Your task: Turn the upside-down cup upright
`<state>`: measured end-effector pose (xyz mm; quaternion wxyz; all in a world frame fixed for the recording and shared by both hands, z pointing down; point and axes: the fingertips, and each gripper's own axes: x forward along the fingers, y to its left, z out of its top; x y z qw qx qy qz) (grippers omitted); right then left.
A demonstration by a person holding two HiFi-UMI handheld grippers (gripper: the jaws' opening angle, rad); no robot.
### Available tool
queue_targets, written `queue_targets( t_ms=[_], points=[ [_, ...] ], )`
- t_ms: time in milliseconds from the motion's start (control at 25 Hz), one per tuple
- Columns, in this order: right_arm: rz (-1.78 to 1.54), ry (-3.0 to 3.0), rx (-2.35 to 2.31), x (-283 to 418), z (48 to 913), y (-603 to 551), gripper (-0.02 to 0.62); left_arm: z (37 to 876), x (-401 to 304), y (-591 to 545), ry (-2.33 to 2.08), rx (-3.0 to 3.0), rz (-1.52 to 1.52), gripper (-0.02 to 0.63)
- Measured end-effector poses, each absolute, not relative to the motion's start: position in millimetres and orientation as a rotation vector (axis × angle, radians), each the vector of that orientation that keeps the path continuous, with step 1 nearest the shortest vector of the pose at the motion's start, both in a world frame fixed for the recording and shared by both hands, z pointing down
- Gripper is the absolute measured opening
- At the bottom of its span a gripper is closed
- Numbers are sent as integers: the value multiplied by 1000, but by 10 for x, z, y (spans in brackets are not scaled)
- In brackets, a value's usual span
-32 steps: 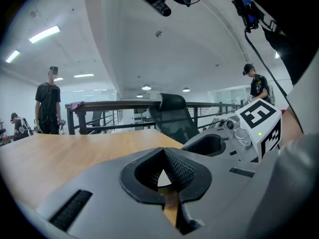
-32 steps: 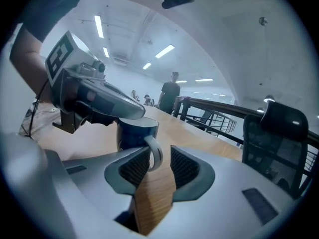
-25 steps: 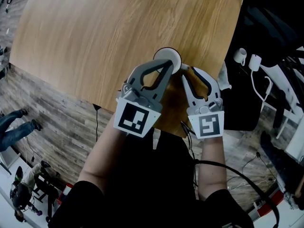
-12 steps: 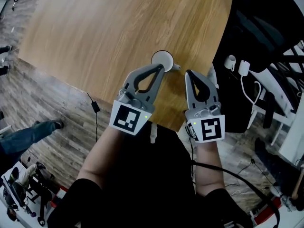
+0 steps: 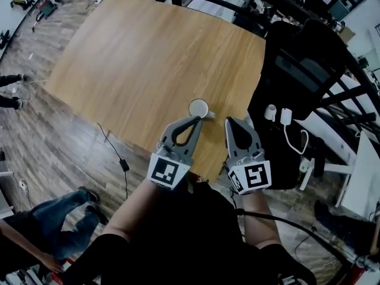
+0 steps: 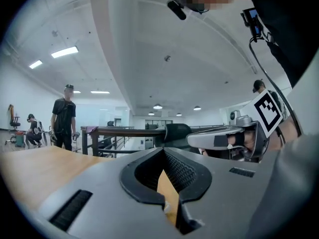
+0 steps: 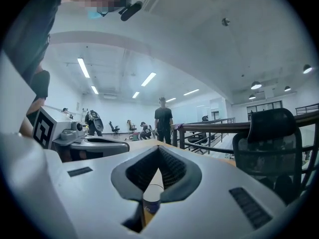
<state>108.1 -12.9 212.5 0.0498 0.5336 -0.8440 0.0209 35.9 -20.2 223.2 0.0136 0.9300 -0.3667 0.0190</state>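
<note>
A white paper cup (image 5: 199, 108) stands on the wooden table (image 5: 136, 58) near its front edge, its round rim facing up at me. Through the slit of the right jaws it shows again as the cup (image 7: 149, 199), white with a dark band low down. My left gripper (image 5: 198, 119) hangs just short of the cup, shut and holding nothing. My right gripper (image 5: 230, 122) is beside it on the right, also shut and empty. Both are held in the air and point about level. In the left gripper view only table wood shows behind the closed left gripper (image 6: 162, 152).
A black office chair (image 5: 300, 64) stands right of the table, with white plugs and a cable (image 5: 278, 114) beside it. A metal railing (image 6: 114, 131) runs beyond the far edge. People (image 7: 162, 122) stand behind the table, and a person's legs (image 5: 53, 215) are at lower left.
Both grippers have lifted and drawn back from the cup toward me. The right jaws, slightly apart around the cup a second ago, are now shut. The cup stays on the table.
</note>
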Motion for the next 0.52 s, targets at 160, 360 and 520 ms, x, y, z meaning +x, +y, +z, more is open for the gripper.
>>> queue_targets(
  t_ms=[160,360,520],
  points=[
    [22,-2582,1614,1054,1819,31,14,1998,307,-12,-1160,2884,50,9],
    [-46,-2601,1617,1028,1551,153,14,1776,299,107,-1194,2894,32,9],
    [-46,-2619,1609,1012,1438,262,12,1577,320,215,-1250,2894,2,9]
  ],
)
